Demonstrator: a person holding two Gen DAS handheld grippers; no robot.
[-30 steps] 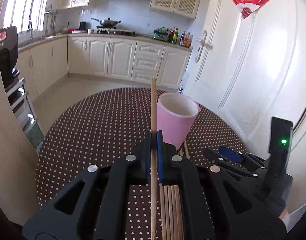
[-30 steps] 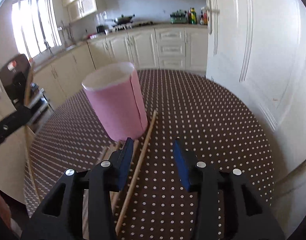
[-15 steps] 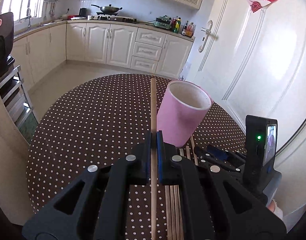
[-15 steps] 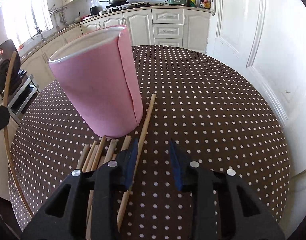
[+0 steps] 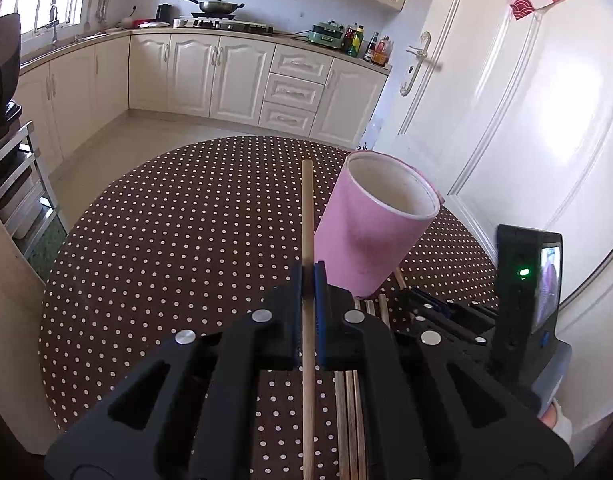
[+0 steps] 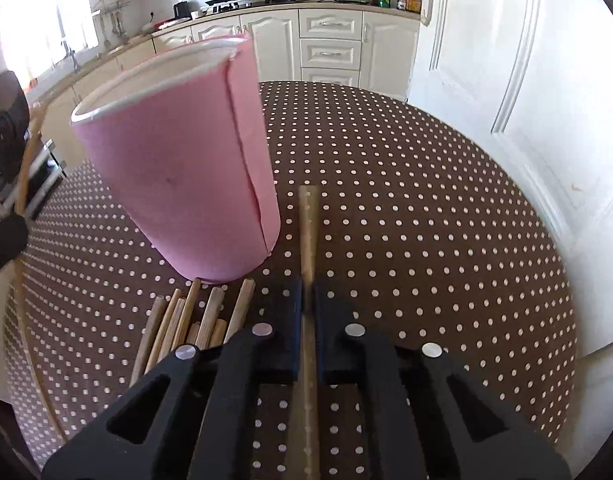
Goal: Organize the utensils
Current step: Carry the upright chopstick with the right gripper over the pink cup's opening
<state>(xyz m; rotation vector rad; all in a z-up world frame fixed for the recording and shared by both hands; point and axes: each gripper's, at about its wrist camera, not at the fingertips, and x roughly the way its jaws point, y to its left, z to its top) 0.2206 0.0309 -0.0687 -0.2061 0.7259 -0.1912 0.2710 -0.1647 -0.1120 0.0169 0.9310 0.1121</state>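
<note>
Left wrist view: a wooden chopstick [image 5: 307, 216] is pinched in the left gripper [image 5: 307, 276], just left of the upright pink cup [image 5: 376, 232] on the polka-dot table [image 5: 166, 240]. The right gripper [image 6: 307, 296] is clamped on another chopstick [image 6: 307, 224] beside the cup's base, with loose chopsticks [image 6: 186, 320] bundled on the cloth to its left.

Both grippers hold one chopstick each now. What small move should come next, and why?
Probably lift the left gripper and tip its chopstick toward the pink cup. The cup's open mouth looks empty and sits just right of the stick's tip. The right gripper has also shut on a chopstick, so it can follow.
</note>
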